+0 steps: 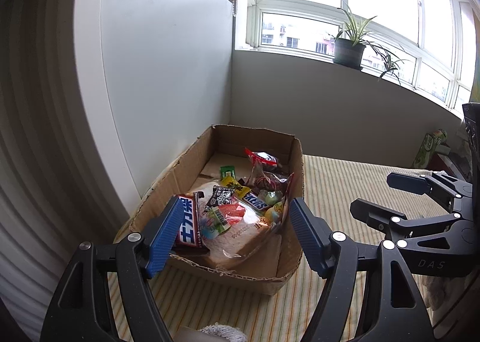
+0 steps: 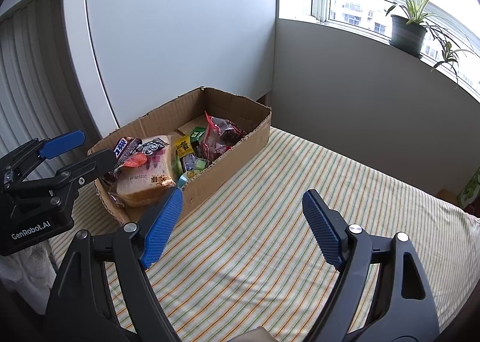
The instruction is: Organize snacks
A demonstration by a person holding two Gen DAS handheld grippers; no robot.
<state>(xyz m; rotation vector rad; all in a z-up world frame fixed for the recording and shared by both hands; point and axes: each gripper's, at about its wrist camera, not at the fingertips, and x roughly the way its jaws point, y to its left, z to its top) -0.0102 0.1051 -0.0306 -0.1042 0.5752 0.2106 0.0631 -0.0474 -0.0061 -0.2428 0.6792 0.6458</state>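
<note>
Above the brown cardboard box [image 1: 288, 274] of wrapped snacks [image 1: 228, 207], left gripper [image 1: 231, 234] and right gripper [image 2: 240, 228] hover spread and empty (seemingly finished); withdrawing likely remains.

Cardboard box [image 2: 228, 159] sits in the corner: white panel [image 2: 180, 36] tight along its left wall, grey wall [image 2: 360, 96] just behind. No side access there. Top is open, but snacks [image 1: 237, 207] are heaped above the rim at the near end, with the bread bag [image 2: 147, 183] filling that end; bare floor shows only at the far end. Striped cloth [image 2: 270, 237] right of the box is wide open. Left gripper [image 1: 232, 231] hangs spread over the box's near rim; right gripper [image 2: 243, 222] spread over the cloth. Potted plant [image 2: 408, 30] up on the sill, well clear.
</note>
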